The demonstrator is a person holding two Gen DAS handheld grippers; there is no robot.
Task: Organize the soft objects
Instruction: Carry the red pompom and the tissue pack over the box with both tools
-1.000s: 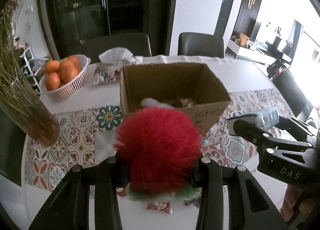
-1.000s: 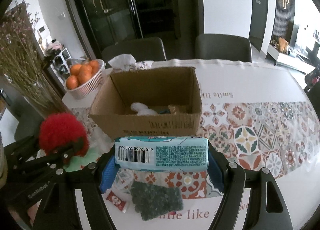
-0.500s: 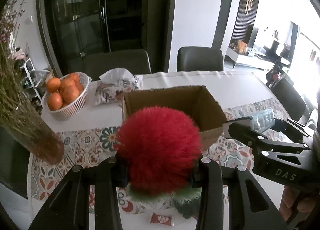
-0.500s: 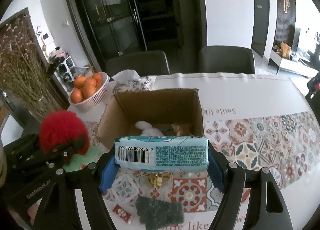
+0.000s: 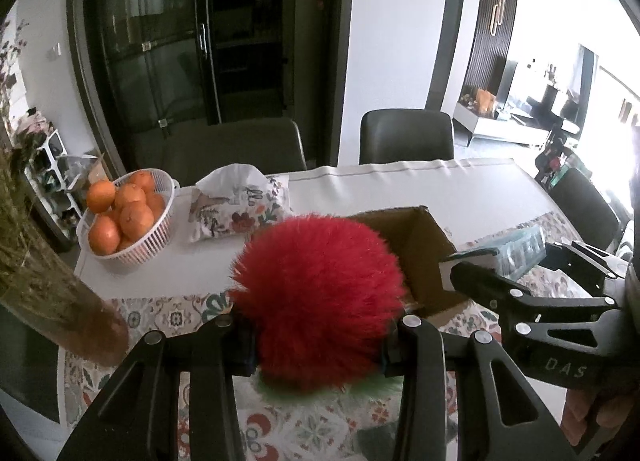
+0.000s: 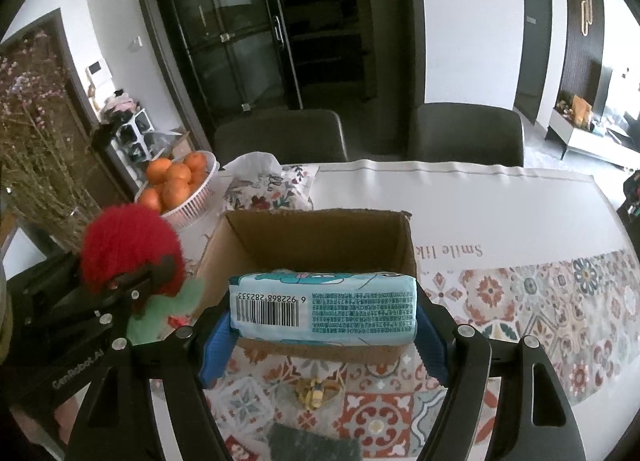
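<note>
My left gripper (image 5: 316, 345) is shut on a fluffy red pom-pom toy (image 5: 320, 297) with a green fringe, held above the table left of the open cardboard box (image 5: 424, 257). It also shows in the right wrist view (image 6: 128, 253). My right gripper (image 6: 324, 325) is shut on a light-blue tissue pack (image 6: 324, 309) with a barcode, held above the near edge of the box (image 6: 320, 237). The pack also shows in the left wrist view (image 5: 504, 257). The box's contents are hidden.
A white basket of oranges (image 5: 124, 221) and a floral tissue pouch (image 5: 240, 205) stand behind the box. A vase of dried flowers (image 5: 44, 281) is at the left. A dark green cloth (image 6: 312, 445), a small yellow toy (image 6: 316, 393) and a red packet (image 6: 180, 319) lie on the patterned runner.
Both grippers have risen with their loads. The box sits lower in both views, and the pom-pom and tissue pack now hide its inside.
</note>
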